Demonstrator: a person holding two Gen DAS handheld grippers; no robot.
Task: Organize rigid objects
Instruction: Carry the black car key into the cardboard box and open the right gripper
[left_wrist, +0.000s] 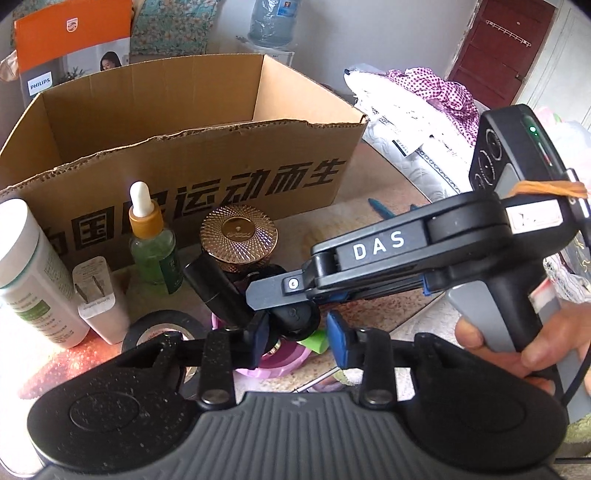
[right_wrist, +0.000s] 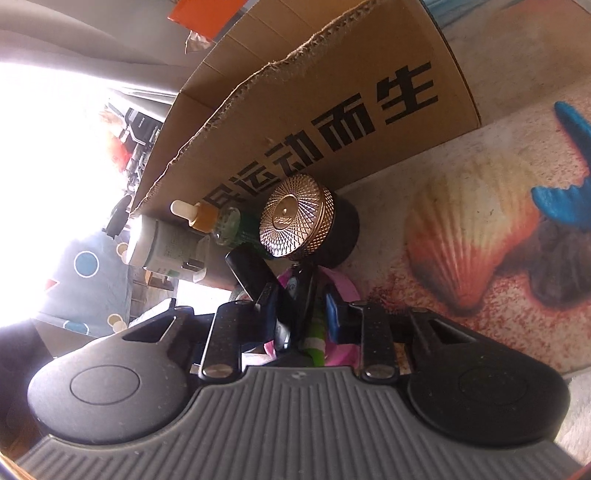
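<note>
Two grippers closing in on one small cluster, both with fingers drawn narrow. Left gripper: gap small, a black fob sitting in it, close against the left finger; a green piece just inside the right finger; a pink tape roll lying beneath both. Cannot tell whether the pads actually press on the fob or only flank it.

Right gripper: reaching in from the right-hand side across the left gripper's fingertips, held by a hand. Fingers narrow too, the same fob standing between them with the green piece beside the right finger. Contact not clear enough to call a grip.

Just beyond the left gripper's left finger, a black tube lying tilted, and a black tape roll flat beside that finger. Farther ahead of the fingertips, a jar with a gold lid, a dropper bottle, a white plug and a white bottle, all upright. Behind those, a cardboard box, open-topped, with nothing visible inside. Under everything, a shell-patterned cloth.
</note>
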